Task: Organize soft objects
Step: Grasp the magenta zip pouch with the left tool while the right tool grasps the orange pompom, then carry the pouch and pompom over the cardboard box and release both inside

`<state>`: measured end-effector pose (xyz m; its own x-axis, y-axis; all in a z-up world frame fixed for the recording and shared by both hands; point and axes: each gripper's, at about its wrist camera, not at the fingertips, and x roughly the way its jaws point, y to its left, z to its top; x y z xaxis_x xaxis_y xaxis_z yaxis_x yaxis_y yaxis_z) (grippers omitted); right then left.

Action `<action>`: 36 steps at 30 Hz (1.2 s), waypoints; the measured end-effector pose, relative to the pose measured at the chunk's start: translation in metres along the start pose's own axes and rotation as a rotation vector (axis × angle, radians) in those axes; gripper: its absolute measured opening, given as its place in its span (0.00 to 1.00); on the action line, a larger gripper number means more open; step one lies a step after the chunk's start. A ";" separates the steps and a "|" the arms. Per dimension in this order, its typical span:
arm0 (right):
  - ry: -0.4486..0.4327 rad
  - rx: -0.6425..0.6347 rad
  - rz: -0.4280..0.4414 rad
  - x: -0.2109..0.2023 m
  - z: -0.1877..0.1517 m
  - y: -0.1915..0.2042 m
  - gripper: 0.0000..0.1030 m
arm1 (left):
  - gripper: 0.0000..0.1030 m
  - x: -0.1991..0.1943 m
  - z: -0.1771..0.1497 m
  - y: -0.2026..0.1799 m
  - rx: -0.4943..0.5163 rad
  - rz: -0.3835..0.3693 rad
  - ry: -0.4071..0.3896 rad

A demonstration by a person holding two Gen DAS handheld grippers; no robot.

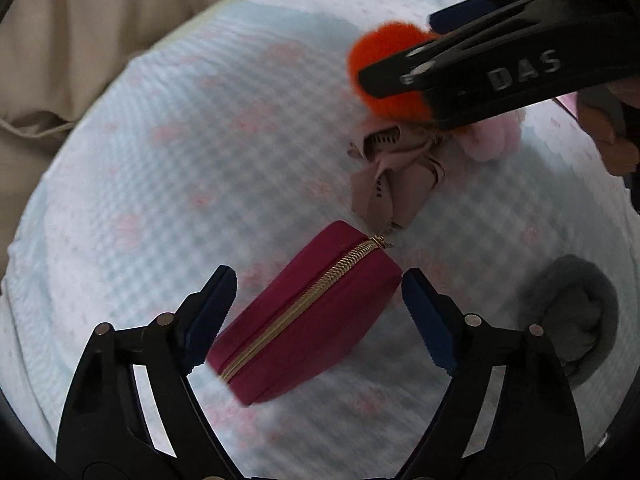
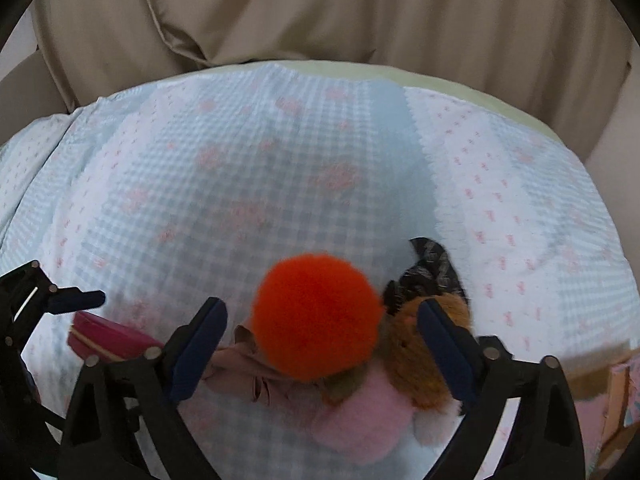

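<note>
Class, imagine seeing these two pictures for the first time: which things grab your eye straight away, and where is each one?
The bright orange pom-pom stands out first, sitting between the open right tongs atop a heap of pink and brown fluffy items. Next is the dark red zip pouch, lying slantwise on the pale blue checked cover between the open left tongs, with no pad touching it.

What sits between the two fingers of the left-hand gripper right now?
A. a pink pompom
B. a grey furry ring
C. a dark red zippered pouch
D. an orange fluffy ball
C: in the left wrist view the dark red zippered pouch lies on the checked cloth between the open fingers of the left gripper, pads not yet pressing it.
</note>
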<state>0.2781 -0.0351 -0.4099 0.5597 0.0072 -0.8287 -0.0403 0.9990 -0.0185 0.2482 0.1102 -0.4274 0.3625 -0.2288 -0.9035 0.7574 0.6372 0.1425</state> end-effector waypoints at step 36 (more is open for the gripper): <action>-0.141 0.076 0.014 -0.101 0.016 -0.015 0.35 | 0.35 -0.110 0.020 0.029 -0.314 -0.053 -0.072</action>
<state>0.2357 -0.0500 -0.3168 0.6706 0.0215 -0.7415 0.0108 0.9992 0.0387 0.2409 0.1394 -0.3157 0.3730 -0.3121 -0.8738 0.5761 0.8161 -0.0456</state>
